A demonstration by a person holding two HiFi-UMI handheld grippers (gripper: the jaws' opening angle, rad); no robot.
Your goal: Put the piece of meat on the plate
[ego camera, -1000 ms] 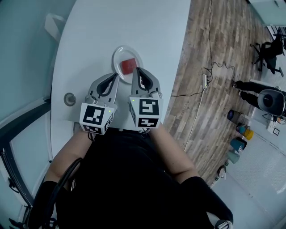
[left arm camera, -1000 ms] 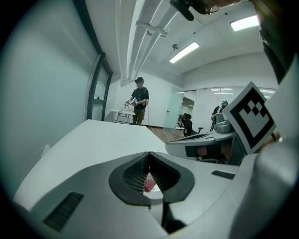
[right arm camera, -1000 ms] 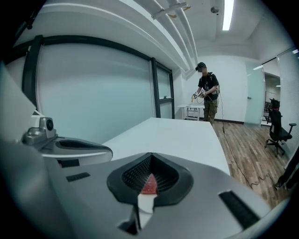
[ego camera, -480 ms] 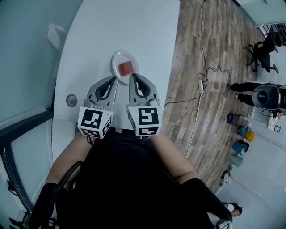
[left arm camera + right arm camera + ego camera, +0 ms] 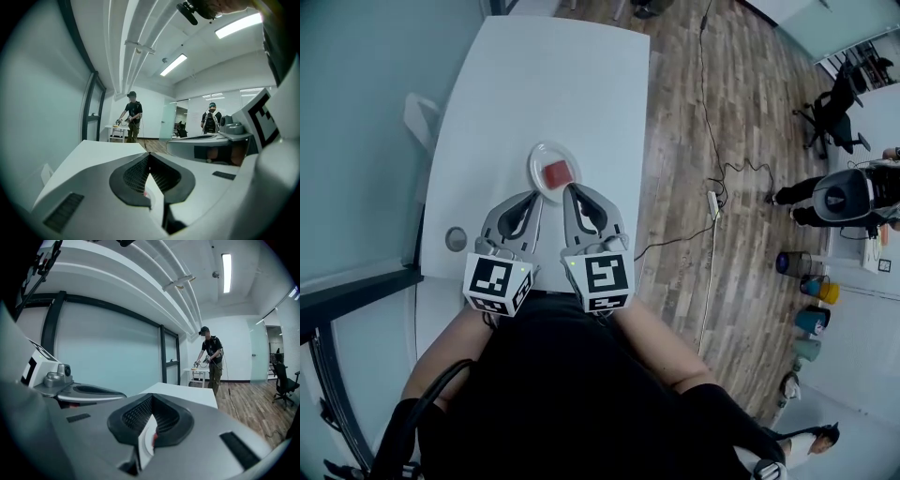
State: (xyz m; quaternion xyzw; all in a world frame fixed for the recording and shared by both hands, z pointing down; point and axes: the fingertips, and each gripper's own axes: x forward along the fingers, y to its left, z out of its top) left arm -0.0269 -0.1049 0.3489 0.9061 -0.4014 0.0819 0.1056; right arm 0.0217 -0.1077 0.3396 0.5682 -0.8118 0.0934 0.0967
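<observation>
A red piece of meat [image 5: 555, 173] lies on a small white plate [image 5: 538, 161] on the white table [image 5: 562, 84]. Both grippers hang side by side above the table, just on the near side of the plate. My left gripper [image 5: 536, 196] is shut with nothing in it, its tips near the plate's near-left rim. My right gripper [image 5: 567, 190] is shut and empty too, its tips at the plate's near edge. In the left gripper view the jaws [image 5: 149, 155] meet and a sliver of red shows below them. The right gripper view shows the shut jaws [image 5: 152, 397] with plate [image 5: 146, 442] and meat [image 5: 154, 438] in the gap below.
A round grommet [image 5: 456, 239] sits in the table at left, and a white object [image 5: 420, 117] lies by the left edge. A cable and power strip [image 5: 712, 202] lie on the wood floor at right. Another person [image 5: 211, 355] stands at a far small table.
Both grippers have risen and drawn back toward me, off the plate. The plate with the meat now looks smaller and lies past their tips. Both jaws stay shut.
</observation>
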